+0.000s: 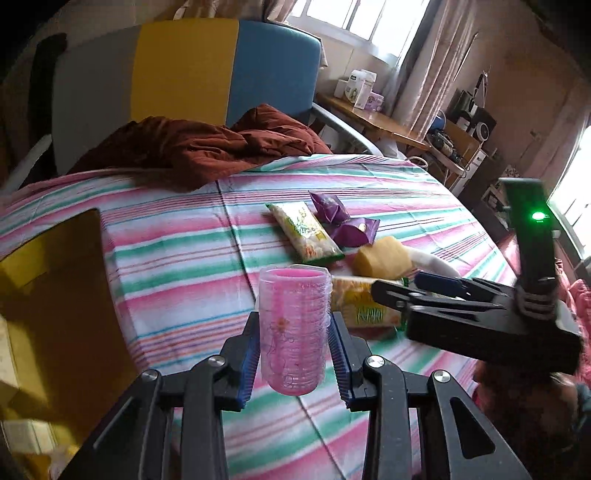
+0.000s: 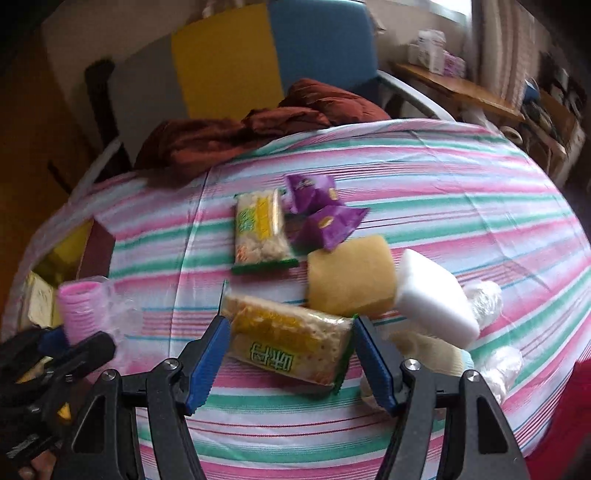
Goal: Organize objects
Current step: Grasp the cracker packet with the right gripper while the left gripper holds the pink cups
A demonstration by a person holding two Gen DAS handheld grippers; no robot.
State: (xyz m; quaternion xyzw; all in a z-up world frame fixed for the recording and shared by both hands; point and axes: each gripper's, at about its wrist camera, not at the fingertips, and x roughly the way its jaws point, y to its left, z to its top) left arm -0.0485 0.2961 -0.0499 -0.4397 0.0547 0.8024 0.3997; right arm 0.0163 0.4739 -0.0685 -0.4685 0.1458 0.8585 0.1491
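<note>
A bed with a pink, green and white striped sheet [image 1: 177, 236] filled most of both views. A crumpled dark red blanket [image 1: 199, 147] lay at its far end. Behind the blanket stood a headboard with grey, yellow and blue panels [image 1: 184, 70]. To the right of the bed was a long wooden desk [image 1: 380, 122], and white boxes and a small purple box [image 1: 373, 100] sat on it near the window. Pale pink curtains [image 1: 424, 66] hung beside the bright window [image 1: 354, 18]. Further right, a cluttered shelf [image 1: 461, 122] held dark things too small to tell apart.
</note>
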